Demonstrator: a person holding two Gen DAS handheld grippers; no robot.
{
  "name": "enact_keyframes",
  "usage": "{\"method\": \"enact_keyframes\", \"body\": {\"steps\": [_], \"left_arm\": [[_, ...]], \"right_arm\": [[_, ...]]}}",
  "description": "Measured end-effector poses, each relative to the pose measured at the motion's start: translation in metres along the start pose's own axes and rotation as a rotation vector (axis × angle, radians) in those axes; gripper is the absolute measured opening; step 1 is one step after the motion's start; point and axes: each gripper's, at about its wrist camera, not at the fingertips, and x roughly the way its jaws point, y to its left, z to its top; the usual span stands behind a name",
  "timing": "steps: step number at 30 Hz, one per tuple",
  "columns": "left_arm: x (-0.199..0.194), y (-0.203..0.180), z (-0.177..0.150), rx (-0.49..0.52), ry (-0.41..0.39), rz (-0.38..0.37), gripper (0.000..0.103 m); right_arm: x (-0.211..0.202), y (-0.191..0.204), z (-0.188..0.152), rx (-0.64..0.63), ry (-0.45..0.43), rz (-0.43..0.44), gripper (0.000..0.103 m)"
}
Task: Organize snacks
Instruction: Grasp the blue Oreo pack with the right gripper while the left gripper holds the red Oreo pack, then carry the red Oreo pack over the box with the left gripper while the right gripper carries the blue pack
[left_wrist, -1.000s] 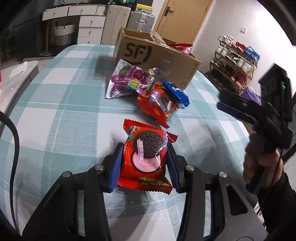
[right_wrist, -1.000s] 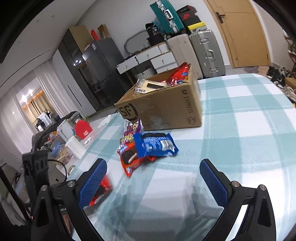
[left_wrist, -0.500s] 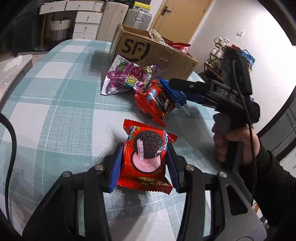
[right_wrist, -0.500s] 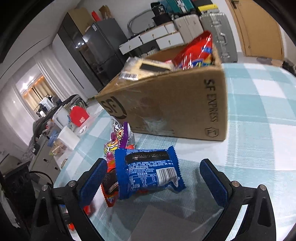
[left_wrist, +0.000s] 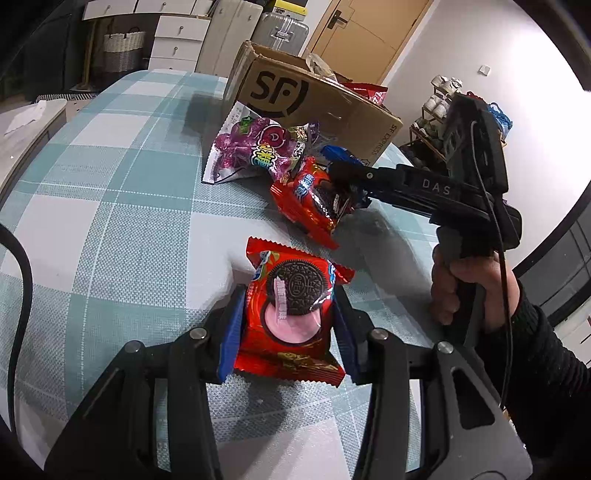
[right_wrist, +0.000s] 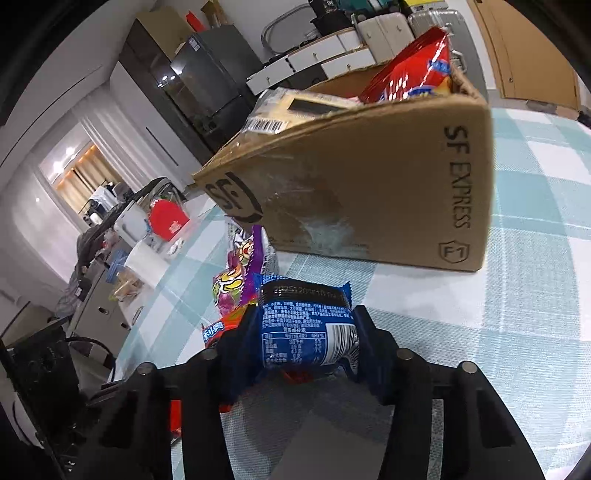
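Gripping a red crinkly biscuit packet (left_wrist: 290, 325) in the left tool (left_wrist: 288, 325). Just closing the right tool (right_wrist: 306, 334) onto a blue foil packet (right_wrist: 308, 332). Still awaiting boxing in the far brown cardboard box (right_wrist: 373, 192): both packets plus the purple sweets bag (left_wrist: 255, 151).

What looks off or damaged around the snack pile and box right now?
The cardboard box has a ragged, torn top edge and a scuffed whitish patch on its side. Snacks are strewn loose beside it: a purple candy bag and a red cookie pack overlap in a heap.

Home, shoe rack (left_wrist: 439, 122), suitcases (left_wrist: 282, 27), fridge (right_wrist: 207, 85)
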Motion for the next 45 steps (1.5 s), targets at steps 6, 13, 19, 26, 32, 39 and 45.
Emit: {"method": "enact_keyframes", "body": {"steps": [6,13,19,26,32,39,45], "left_arm": [[0.0,0.0,0.0,-0.003,0.0,0.006,0.041],[0.001,-0.001,0.0,-0.001,-0.003,0.022,0.041],[-0.002,-0.002,0.0,0.003,-0.012,0.063,0.041],[-0.015,-0.009,-0.001,0.022,-0.035,0.095,0.041],[-0.039,-0.02,0.013,0.044,-0.084,0.098,0.041],[-0.066,-0.038,0.047,0.102,-0.117,0.111,0.041],[-0.086,-0.052,0.088,0.198,-0.158,0.169,0.041]], "right_arm": [[-0.017,0.002,-0.012,0.014,-0.031,0.013,0.047],[-0.062,0.014,-0.031,0.053,-0.087,0.067,0.047],[-0.099,0.032,-0.053,0.043,-0.122,0.113,0.047],[-0.133,0.033,-0.078,0.049,-0.15,0.109,0.047],[-0.16,0.038,-0.081,0.045,-0.204,0.148,0.047],[-0.193,0.055,-0.064,0.032,-0.281,0.153,0.047],[-0.224,0.077,-0.035,-0.026,-0.347,0.161,0.047]]}}
